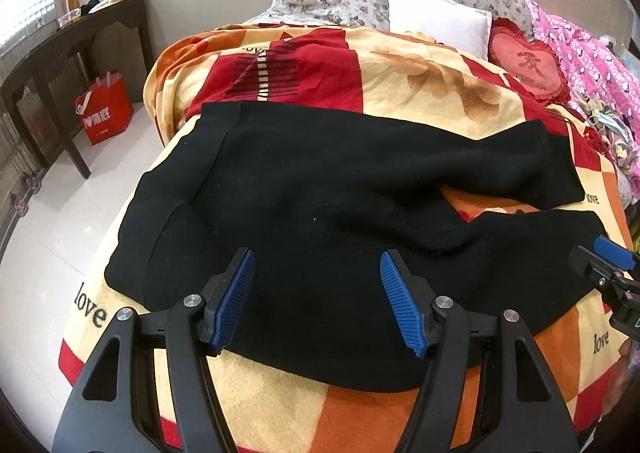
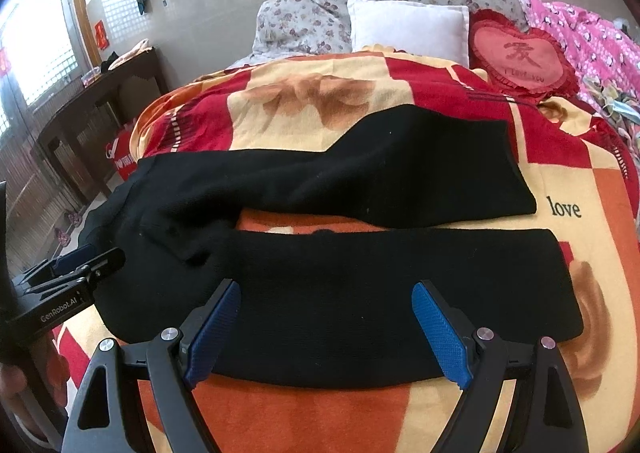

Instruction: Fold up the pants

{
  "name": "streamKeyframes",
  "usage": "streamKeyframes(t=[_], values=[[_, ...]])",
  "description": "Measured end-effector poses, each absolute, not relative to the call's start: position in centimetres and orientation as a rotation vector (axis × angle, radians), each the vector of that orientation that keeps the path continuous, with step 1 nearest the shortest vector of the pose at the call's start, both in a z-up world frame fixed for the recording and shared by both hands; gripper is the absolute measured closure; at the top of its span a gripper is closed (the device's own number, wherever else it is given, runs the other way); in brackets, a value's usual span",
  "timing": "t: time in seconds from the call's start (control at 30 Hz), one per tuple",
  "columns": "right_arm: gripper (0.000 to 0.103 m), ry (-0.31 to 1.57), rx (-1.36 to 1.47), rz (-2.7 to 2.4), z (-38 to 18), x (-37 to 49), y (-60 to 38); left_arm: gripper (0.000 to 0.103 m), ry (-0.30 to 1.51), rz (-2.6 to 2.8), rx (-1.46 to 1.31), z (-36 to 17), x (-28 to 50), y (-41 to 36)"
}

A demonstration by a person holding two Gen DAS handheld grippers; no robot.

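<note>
- The bed (image 1: 540, 337) carries a blanket (image 2: 540, 189) in red, orange and cream with the word "love" on it.
- The black pants (image 1: 320, 189) lie flat on the blanket, waist at the left, both legs spread apart to the right.
- A white pillow (image 2: 408, 29) and a red heart cushion (image 2: 520, 57) rest near the head of the bed.
- The left gripper (image 1: 316, 301) is wide open above the near edge of the pants and holds nothing.
- The right gripper (image 2: 326, 333) is also open and empty, above the nearer leg.

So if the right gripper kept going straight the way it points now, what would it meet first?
Probably the black pants: the open right gripper aims at the near leg lying on the blanket, though its height above the fabric is unclear.
</note>
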State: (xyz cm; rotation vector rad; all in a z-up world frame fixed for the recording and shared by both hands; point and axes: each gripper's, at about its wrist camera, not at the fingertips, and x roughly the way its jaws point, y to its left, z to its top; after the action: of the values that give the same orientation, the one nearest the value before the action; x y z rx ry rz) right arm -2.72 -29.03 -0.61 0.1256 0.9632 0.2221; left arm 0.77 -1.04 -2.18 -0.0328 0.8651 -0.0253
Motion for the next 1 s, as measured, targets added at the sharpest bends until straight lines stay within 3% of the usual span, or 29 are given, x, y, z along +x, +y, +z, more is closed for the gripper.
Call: streamKeyframes(t=[1.0], values=[[0.016,0.996,0.116,0.217,-1.51,-1.79,-29.23,0.038,0.881,-0.018,-0.050,-2.54,1.41,-0.44]])
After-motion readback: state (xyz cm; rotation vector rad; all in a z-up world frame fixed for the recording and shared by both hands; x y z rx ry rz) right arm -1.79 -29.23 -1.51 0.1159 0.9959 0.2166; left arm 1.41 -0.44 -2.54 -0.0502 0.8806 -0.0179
